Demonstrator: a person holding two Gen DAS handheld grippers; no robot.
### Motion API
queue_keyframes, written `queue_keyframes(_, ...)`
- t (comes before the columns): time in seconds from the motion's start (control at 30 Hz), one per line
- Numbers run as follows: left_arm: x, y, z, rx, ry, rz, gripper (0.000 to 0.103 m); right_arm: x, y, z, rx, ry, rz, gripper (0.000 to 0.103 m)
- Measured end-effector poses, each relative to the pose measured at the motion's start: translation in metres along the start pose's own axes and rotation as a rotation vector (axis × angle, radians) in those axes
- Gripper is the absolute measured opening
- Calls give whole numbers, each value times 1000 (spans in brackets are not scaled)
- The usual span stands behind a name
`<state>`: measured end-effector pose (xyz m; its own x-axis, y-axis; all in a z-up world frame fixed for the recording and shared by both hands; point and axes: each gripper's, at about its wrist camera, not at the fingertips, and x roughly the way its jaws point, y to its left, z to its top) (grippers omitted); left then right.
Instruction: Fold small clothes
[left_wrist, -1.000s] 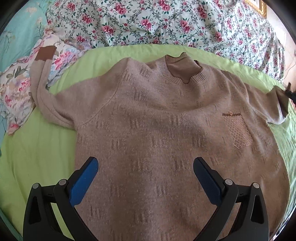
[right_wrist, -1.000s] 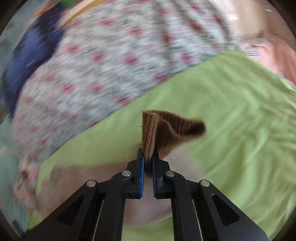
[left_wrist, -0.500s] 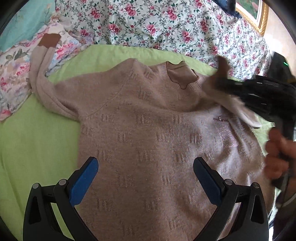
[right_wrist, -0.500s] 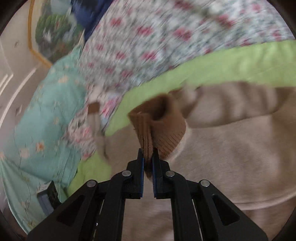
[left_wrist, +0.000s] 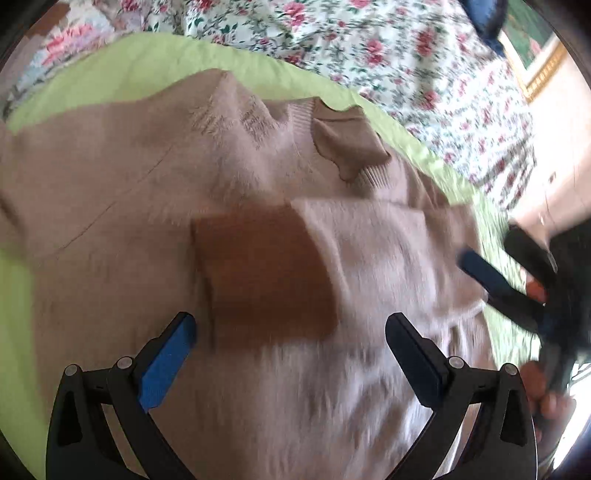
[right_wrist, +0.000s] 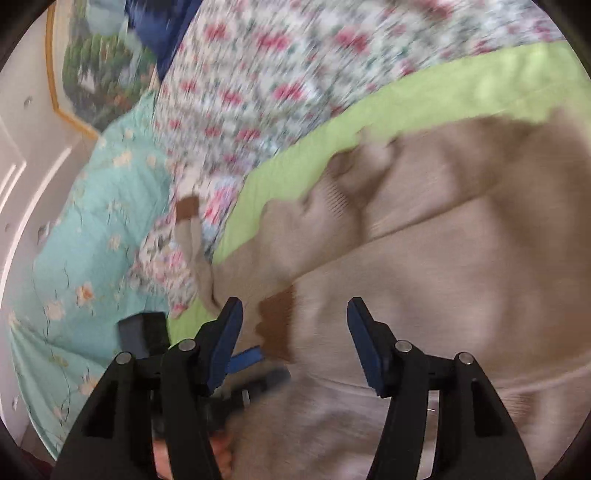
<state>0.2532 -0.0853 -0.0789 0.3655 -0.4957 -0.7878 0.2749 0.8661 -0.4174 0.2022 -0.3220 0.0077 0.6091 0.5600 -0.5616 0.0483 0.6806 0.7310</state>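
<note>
A tan knit sweater (left_wrist: 122, 192) lies flat on a green sheet (left_wrist: 133, 70). Its right sleeve (left_wrist: 373, 236) is folded across the chest, with the dark brown cuff (left_wrist: 262, 273) lying at the middle. My left gripper (left_wrist: 288, 343) is open and empty, low over the sweater just in front of that cuff. My right gripper (right_wrist: 293, 325) is open and empty above the folded sleeve (right_wrist: 424, 288); the cuff (right_wrist: 277, 325) lies between its fingers. The right gripper also shows at the right edge of the left wrist view (left_wrist: 495, 280). The other sleeve (right_wrist: 192, 236) stretches out onto the bedding.
A floral quilt (left_wrist: 369, 48) lies beyond the green sheet. A pale blue flowered cover (right_wrist: 85, 240) lies at the left in the right wrist view. A framed picture (right_wrist: 96, 66) hangs on the wall behind.
My right gripper carried the cuff over the chest, opened and let it go. The sleeve now lies folded across the sweater. My left gripper has moved closer over the chest.
</note>
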Motion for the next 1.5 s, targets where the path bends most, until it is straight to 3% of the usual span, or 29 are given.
queue_keyframes(0.07,6,1,9,-13,-28,-8,92,-29,-17,1,17,-49,-49,61)
queue_keyframes(0.1,6,0,11,-10,-43,-16,73,-39,-23,1,24,-65,-66,61)
queue_keyframes(0.13,6,-1,13,1,-52,-27,42,-49,-29,1,33,-83,-82,61)
queue_keyframes(0.17,6,-3,15,17,-48,-37,30,-61,-37,2,43,-105,-103,61)
queue_keyframes(0.2,3,-4,15,33,-48,-37,11,-72,-46,3,54,-128,-126,61)
queue_keyframes(0.23,-5,-6,16,46,-78,-16,7,-82,-53,4,64,-146,-144,61)
queue_keyframes(0.33,-31,4,13,72,-161,44,7,-108,-72,8,88,-195,-210,61)
queue_keyframes(0.47,-30,24,11,67,-150,113,7,-117,-97,21,101,-208,-313,61)
queue_keyframes(0.57,-31,37,9,19,-148,72,7,-101,-108,30,101,-169,-342,61)
queue_keyframes(0.73,-28,36,0,37,-144,93,7,-62,-132,40,84,-82,-415,61)
queue_keyframes(0.83,-26,43,-2,15,-135,88,7,-44,-153,44,136,-40,-401,61)
queue_keyframes(0.87,-25,44,-3,9,-128,88,7,-40,-159,44,151,-31,-366,52)
queue_keyframes(0.9,-25,44,-3,8,-124,90,7,-39,-159,43,144,-19,-348,35)
queue_keyframes(0.93,-24,41,-3,16,-124,95,7,-40,-158,42,135,-11,-359,9)
queue_keyframes(1.1,-17,23,-1,85,-120,106,7,-77,-131,40,64,-134,-427,9)
queue_keyframes(1.23,-13,24,-8,145,-69,145,24,-58,-139,39,52,-6,-506,16)
queue_keyframes(1.27,-23,26,-8,166,-74,141,29,-60,-138,40,45,-7,-498,23)
queue_keyframes(1.3,-31,28,-7,183,-83,146,41,-66,-134,42,24,-21,-491,30)
queue_keyframes(1.37,-50,28,5,250,-126,173,52,-76,-119,50,-49,-63,-494,65)
queue_keyframes(1.43,-56,23,22,302,-143,190,70,-74,-100,64,-142,-74,-491,70)
queue_keyframes(1.5,-54,9,46,374,-165,205,77,-61,-85,82,-217,-46,-472,71)
